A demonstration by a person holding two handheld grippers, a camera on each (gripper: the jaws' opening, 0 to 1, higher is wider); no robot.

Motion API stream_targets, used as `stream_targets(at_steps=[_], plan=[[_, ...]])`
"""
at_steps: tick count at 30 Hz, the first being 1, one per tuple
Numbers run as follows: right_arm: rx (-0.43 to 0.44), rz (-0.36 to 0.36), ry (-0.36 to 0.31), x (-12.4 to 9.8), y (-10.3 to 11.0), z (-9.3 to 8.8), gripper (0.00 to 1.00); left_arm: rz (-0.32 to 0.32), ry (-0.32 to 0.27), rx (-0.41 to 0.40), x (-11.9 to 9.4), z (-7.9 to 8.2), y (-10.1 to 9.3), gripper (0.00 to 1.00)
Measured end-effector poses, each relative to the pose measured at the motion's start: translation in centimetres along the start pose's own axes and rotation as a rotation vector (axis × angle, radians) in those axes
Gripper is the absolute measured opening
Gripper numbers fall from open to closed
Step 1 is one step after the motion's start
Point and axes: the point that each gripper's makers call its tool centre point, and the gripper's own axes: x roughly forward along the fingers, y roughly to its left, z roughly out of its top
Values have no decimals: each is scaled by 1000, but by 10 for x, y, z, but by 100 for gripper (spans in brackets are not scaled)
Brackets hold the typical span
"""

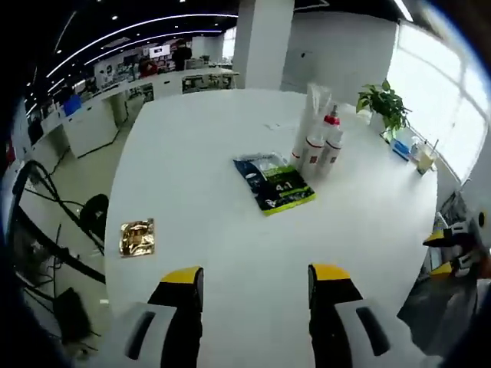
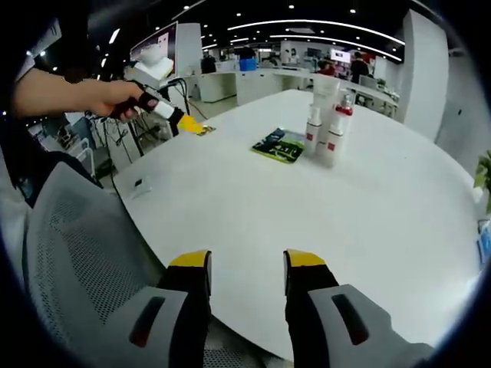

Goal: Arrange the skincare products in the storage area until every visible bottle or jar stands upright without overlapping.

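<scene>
Hovering above the near edge of a white round table, the left gripper has its yellow-tipped jaws spread well apart with only bare tabletop between them. The right gripper hangs over the near rim from another side, its jaws likewise parted and holding nothing.

The skincare bottles stand upright in a tight cluster toward the far side of the table, at least one with a red cap; whether they touch each other is hard to tell from here. Just beside them lies a flat dark packet with a green panel, flush on the surface. A gold foil sachet lies flat well apart from the group, near the table's left edge in the left gripper view.

A wide stretch of bare white surface separates both grippers from the bottles. A potted plant sits near the far right rim by the window. In the right gripper view, a person's hand holds the other gripper out over the table's far-left edge, and a grey mesh chair back stands just off the near edge.
</scene>
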Motion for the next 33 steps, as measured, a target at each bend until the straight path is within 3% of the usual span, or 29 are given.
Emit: stream_targets(at_steps=[6,9,12,13,19,30,33], plan=[[-7,7,8,1,2,-1,34,107,106,88,-27,-64,21,61],[-7,5,11,1,1,-2,35,116,166,118,-31,-90,21,62],[-4,-3,15,0,0,-3,35,70,224,68,-30,-113,9,62],[-2,-4,14,0,0,-2,35,82,225,77,-28,-119,10,62],[-13,-4,23,0,1,-3,35,127,280,194,-26,-140,18,60],[-23,-11,42,2,-1,-6,35,148,297,221,-20,-149,23,56],[-24,-14,46,2,-1,-7,35,140,339,241,-18,-159,23,55]])
